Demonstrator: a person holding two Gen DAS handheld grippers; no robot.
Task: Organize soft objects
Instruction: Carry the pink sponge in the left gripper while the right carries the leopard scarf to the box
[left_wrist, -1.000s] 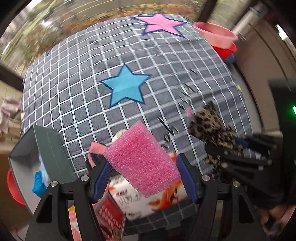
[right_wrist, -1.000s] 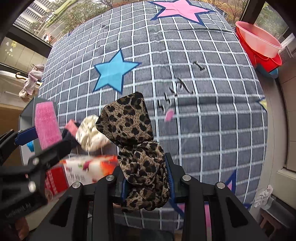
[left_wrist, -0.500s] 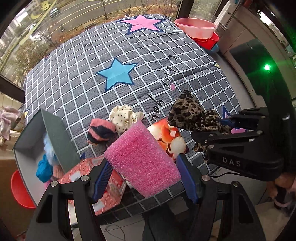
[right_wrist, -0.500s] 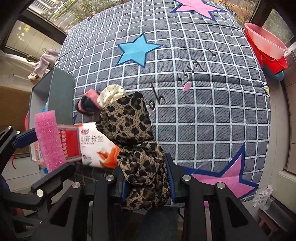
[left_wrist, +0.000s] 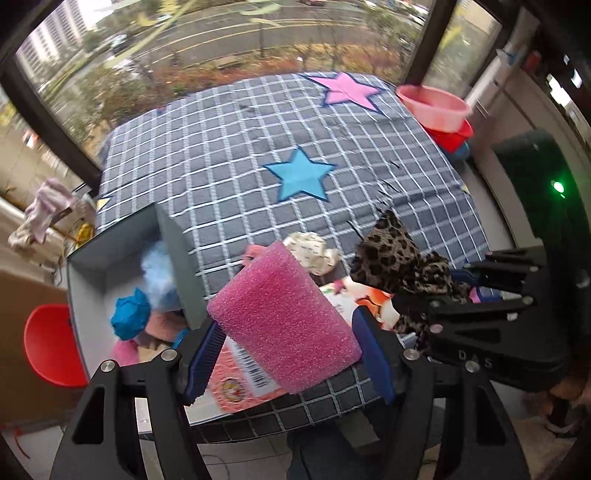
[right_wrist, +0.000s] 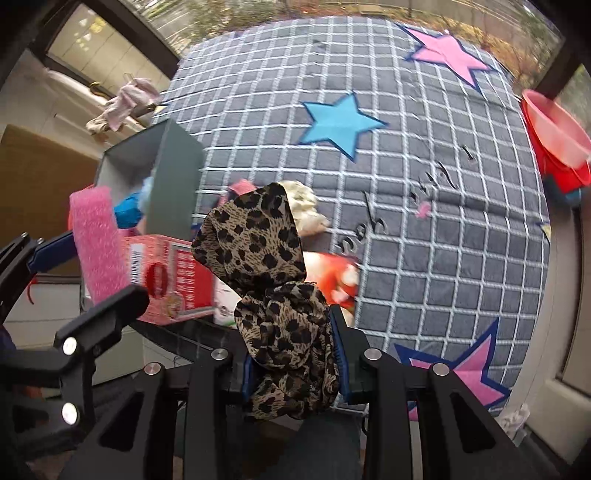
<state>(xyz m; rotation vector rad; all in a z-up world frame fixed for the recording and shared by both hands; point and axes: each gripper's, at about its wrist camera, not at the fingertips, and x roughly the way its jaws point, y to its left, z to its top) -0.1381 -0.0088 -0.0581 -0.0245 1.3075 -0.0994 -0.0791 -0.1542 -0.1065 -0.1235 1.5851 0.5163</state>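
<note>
Pink sponge (left_wrist: 282, 319) is clamped by the left gripper (left_wrist: 291, 354), leopard cloth (right_wrist: 273, 295) by the right gripper (right_wrist: 291, 354); carrying underway, release over the box (left_wrist: 110, 254) needed beside it.

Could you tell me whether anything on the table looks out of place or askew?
Yes: the red-and-white packet overhangs the table's near edge rather than lying square, and two soft items, a cream scrunchie and a pink piece, lie loose outside the open box.
</note>
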